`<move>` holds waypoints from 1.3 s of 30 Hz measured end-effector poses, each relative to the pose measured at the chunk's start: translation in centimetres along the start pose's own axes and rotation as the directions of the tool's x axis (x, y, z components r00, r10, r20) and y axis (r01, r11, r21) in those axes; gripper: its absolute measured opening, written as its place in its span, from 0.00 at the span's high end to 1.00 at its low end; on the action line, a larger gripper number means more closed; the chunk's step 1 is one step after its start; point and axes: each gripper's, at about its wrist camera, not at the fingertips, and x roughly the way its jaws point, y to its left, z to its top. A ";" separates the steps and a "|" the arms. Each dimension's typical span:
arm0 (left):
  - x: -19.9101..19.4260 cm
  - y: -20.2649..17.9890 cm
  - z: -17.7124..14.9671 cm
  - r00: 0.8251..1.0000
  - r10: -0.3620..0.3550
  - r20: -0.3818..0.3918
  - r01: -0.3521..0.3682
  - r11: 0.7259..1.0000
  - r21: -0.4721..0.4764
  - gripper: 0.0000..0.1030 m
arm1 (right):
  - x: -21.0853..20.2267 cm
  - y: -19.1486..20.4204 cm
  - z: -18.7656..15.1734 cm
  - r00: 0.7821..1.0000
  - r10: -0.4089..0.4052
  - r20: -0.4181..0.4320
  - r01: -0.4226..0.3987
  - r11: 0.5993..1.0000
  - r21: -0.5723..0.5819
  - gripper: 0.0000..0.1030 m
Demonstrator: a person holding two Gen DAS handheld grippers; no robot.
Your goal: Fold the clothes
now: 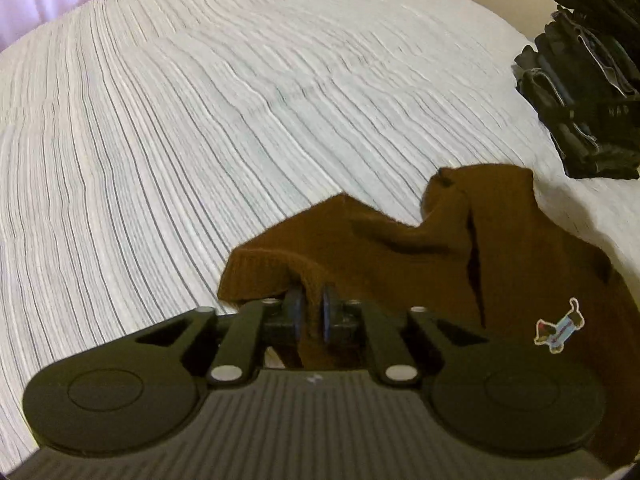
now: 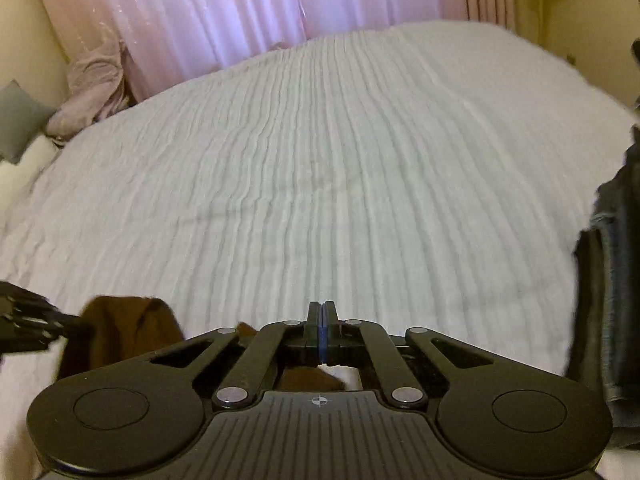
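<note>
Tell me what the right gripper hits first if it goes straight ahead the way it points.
Most likely the striped bedspread. The right gripper, jaws shut and empty, aims across bare cover toward the pink curtain; depth is unclear, but nothing else lies in that line.

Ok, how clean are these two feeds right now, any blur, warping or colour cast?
Left wrist view: the striped white bedspread is motion-smeared and bowed by the fisheye, the left gripper and brown knit sweater sharper. Right wrist view: soft too, the pink curtains glowing backlit, the right gripper crisp.
</note>
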 end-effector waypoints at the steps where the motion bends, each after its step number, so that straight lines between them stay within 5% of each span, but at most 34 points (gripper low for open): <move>1: -0.1 0.1 -0.2 1.000 -0.006 -0.007 0.006 1.000 -0.012 0.88 | 0.2 0.4 -0.6 1.000 0.011 -0.016 -0.011 1.000 -0.002 1.00; 5: -1.6 1.1 -1.5 1.000 0.007 -0.013 -0.007 1.000 -0.018 0.73 | 0.8 1.2 -4.3 0.996 0.041 -0.084 -0.041 0.999 0.003 0.98; 6: -2.1 1.3 -1.7 1.000 0.012 -0.010 -0.012 1.000 -0.019 0.73 | 1.0 1.2 -5.1 0.994 0.043 -0.100 -0.043 0.999 0.009 0.90; 7: -2.4 1.6 -1.8 1.000 0.020 -0.002 -0.020 0.999 -0.026 0.73 | 1.4 1.0 -5.7 0.993 0.042 -0.113 -0.040 0.999 0.026 0.63; 9: -3.0 2.2 -1.9 0.999 0.038 0.014 -0.037 0.998 -0.042 0.71 | 1.8 0.6 -6.7 0.992 0.044 -0.120 -0.037 0.998 0.055 0.31; 13: -2.3 2.4 -1.1 0.998 0.060 0.034 -0.058 0.997 -0.055 0.70 | 3.3 0.2 -7.1 0.991 0.050 -0.127 -0.042 0.997 0.064 0.33; 14: -2.1 2.2 -0.9 0.997 0.060 0.039 -0.058 0.997 -0.052 0.70 | 3.9 0.0 -7.1 0.990 0.045 -0.135 -0.036 0.997 0.070 0.45; 15: -1.9 2.0 -0.7 0.997 0.059 0.043 -0.057 0.997 -0.049 0.70 | 4.4 -0.2 -6.9 0.987 0.049 -0.150 -0.036 0.996 0.086 0.96; 21: -1.2 1.0 0.3 0.996 0.059 0.060 -0.057 0.998 -0.032 0.70 | 2.6 -0.5 -2.0 1.000 0.022 -0.004 -0.022 1.000 0.004 0.95; 27: -3.1 0.5 -2.4 0.996 0.082 0.039 -0.080 0.995 -0.051 0.68 | 4.8 -2.5 -1.8 0.996 -0.019 -0.088 0.025 0.997 0.071 0.92; 28: -3.8 0.6 -3.4 0.995 0.090 0.033 -0.088 0.994 -0.064 0.67 | 4.5 -2.7 -2.4 0.995 -0.027 -0.098 0.036 0.996 0.085 0.66; 30: -5.5 0.5 -6.0 0.994 0.107 0.017 -0.105 0.989 -0.102 0.66 | 2.5 -2.3 -4.1 0.995 -0.037 -0.088 0.044 0.996 0.080 0.31; 39: -13.0 -6.3 -19.6 0.988 0.108 -0.106 -0.125 0.977 -0.171 0.59 | -7.8 3.5 -13.5 0.991 0.032 -0.134 -0.033 0.999 -0.009 0.30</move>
